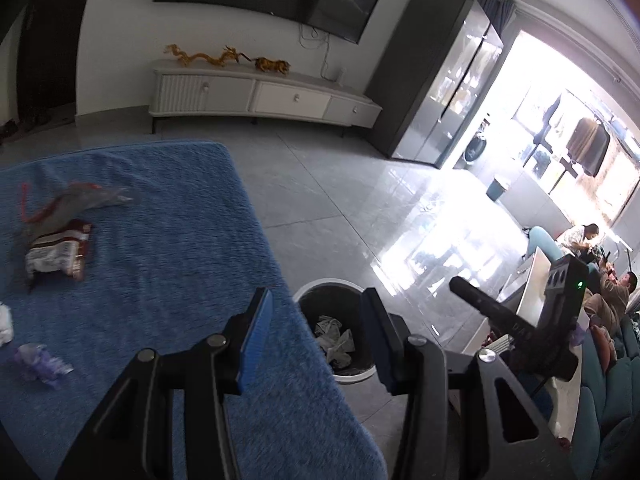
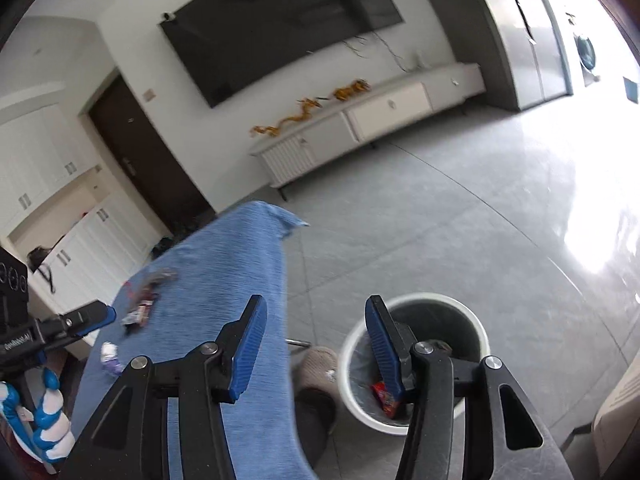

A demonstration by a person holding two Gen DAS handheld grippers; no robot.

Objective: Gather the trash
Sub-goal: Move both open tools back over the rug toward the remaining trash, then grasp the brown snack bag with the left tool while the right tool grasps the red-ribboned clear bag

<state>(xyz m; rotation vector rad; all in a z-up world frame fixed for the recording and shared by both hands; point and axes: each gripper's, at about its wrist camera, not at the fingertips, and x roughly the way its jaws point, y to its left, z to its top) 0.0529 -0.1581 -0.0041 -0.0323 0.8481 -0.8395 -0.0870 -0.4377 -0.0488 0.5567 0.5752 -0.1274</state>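
Both grippers empty: left gripper (image 1: pixel 316 336) spread, right gripper (image 2: pixel 316 344) easing wider above the white bin (image 2: pixel 416 364); wrappers (image 1: pixel 56 256) on the blue cloth (image 1: pixel 168 240).

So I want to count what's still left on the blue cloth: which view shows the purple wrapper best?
The left wrist view: the purple wrapper lies large on the blue cloth, crumpled and unobstructed. The right wrist view shows it only as a small blurred scrap near the cloth's edge.
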